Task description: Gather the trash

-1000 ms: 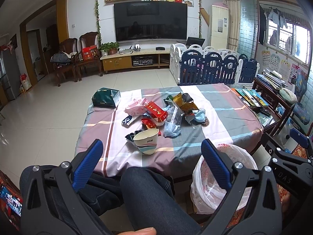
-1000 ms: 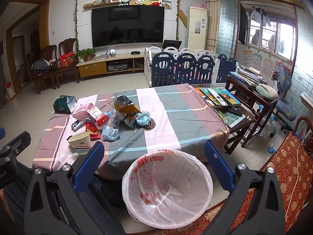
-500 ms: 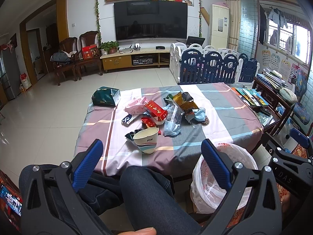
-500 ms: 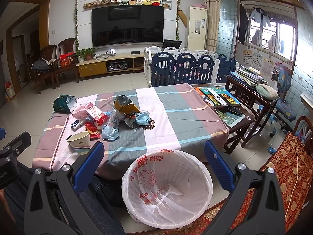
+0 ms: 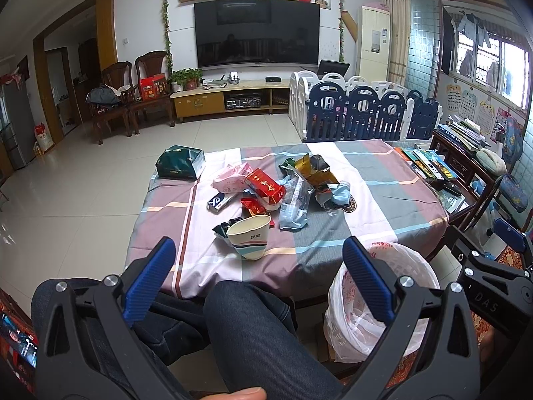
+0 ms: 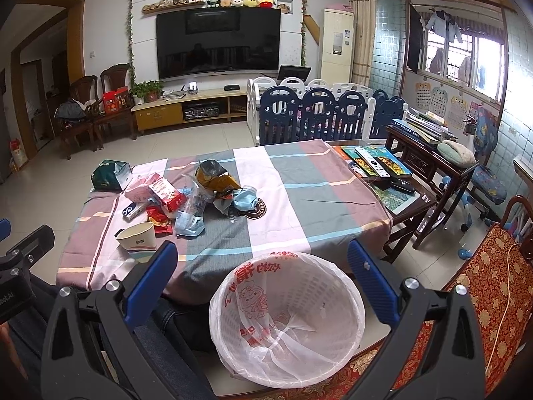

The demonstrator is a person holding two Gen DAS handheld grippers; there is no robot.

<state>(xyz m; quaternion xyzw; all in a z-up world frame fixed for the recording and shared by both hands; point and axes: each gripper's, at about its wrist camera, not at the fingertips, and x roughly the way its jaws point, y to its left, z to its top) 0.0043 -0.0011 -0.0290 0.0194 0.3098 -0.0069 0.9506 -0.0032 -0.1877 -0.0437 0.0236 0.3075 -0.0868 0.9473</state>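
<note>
Left wrist: trash pile [image 5: 266,190] on striped tablecloth [image 5: 383,200].

wrapper labels [image 5: 266,185] unreadable — basket base [image 6: 293,378] hidden

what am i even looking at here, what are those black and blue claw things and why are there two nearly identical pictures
Those are two hand-held grippers, one in each of a person's hands, each with a fisheye camera looking along its fingers. One picture is from the left gripper, the other from the right gripper. Both are open and hold nothing. The person sits with their legs in view, facing a table under a striped cloth. On it lies trash: a paper cup, a red packet, a clear plastic bag, a yellow wrapper and more. Beside the table stands a white bin, lined and apparently empty.
</note>
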